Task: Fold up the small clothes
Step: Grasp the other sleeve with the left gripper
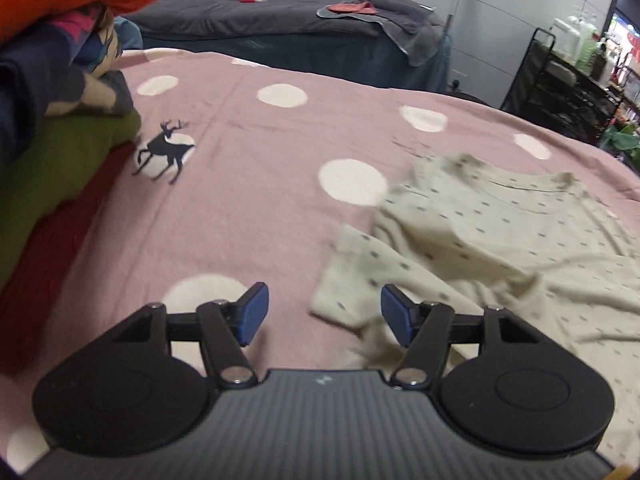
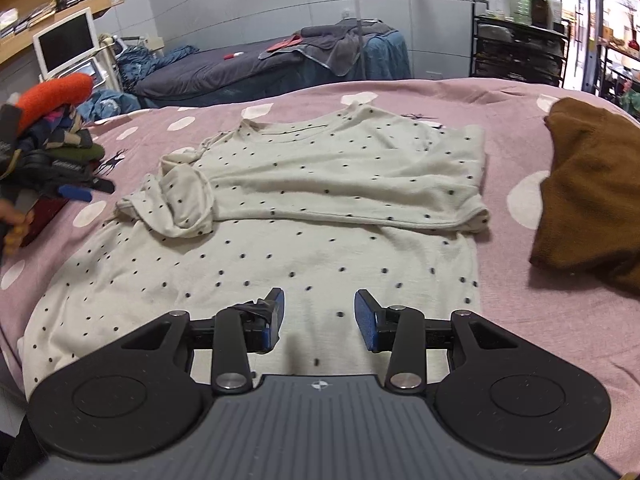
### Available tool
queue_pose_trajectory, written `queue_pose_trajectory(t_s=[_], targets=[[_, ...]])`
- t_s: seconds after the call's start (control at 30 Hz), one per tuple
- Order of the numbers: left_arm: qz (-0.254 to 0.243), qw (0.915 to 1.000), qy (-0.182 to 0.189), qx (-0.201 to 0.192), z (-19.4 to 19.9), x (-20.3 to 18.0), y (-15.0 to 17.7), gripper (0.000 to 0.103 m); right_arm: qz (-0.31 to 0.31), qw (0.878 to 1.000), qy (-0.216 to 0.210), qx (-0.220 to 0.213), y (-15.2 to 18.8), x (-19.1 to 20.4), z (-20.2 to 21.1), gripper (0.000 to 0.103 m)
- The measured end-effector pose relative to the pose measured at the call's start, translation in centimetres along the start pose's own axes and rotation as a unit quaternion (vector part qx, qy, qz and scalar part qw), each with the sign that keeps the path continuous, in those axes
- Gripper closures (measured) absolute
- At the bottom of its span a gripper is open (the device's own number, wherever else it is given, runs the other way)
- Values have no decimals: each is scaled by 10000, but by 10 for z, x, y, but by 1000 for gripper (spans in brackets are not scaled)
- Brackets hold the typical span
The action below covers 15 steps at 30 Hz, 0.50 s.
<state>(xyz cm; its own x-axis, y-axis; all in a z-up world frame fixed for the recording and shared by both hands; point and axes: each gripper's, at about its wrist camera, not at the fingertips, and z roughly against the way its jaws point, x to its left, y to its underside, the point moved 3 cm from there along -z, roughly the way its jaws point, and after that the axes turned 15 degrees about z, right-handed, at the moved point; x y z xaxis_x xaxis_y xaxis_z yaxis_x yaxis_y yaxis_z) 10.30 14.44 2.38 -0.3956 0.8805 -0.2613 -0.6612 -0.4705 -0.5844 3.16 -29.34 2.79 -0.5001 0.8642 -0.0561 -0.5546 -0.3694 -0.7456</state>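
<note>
Nearest me, my right tool (image 2: 319, 320) hangs with its jaws wide and empty over the lower hem of the cream dotted shirt (image 2: 304, 200), which lies half folded on the pink spotted bed (image 2: 500, 312). My left tool (image 1: 324, 316), jaws also apart and gripping nothing, sits just left of the shirt's crumpled sleeve (image 1: 360, 280). Only the right view shows the brown garment (image 2: 592, 192) at the far right, while the left view brings the stack of folded clothes (image 1: 60, 128) up close.
</note>
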Motion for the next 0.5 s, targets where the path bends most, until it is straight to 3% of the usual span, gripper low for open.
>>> queue_pose_trajectory(t_s=[0.03, 0.1, 0.13, 0.2, 0.23, 0.27, 0.33, 0.5], targets=[[-7, 9999, -100, 53, -13, 1, -3, 37, 55, 10000, 5, -6, -1, 2, 1, 35], [-29, 9985, -115, 529, -34, 1, 2, 41, 99, 9999, 27, -18, -2, 4, 3, 35], [-166, 9988, -112, 458, -37, -3, 6, 42, 88, 10000, 33, -13, -2, 3, 4, 35], [-780, 9966, -77, 248, -35, -17, 16, 64, 60, 10000, 67, -1, -2, 2, 4, 35], [-813, 9964, 28, 224, -32, -20, 18, 85, 47, 10000, 87, 7, -1, 1, 4, 35], [-681, 9972, 142, 289, -31, -19, 17, 98, 16, 9999, 107, 19, 0, 1, 4, 34], [-315, 9974, 396, 522, -26, -18, 16, 100, -35, 9999, 100, 62, 1, -1, 1, 34], [-331, 9955, 850, 250, 21, -34, 13, 100, -82, 9999, 89, 55, 3, -1, 0, 34]])
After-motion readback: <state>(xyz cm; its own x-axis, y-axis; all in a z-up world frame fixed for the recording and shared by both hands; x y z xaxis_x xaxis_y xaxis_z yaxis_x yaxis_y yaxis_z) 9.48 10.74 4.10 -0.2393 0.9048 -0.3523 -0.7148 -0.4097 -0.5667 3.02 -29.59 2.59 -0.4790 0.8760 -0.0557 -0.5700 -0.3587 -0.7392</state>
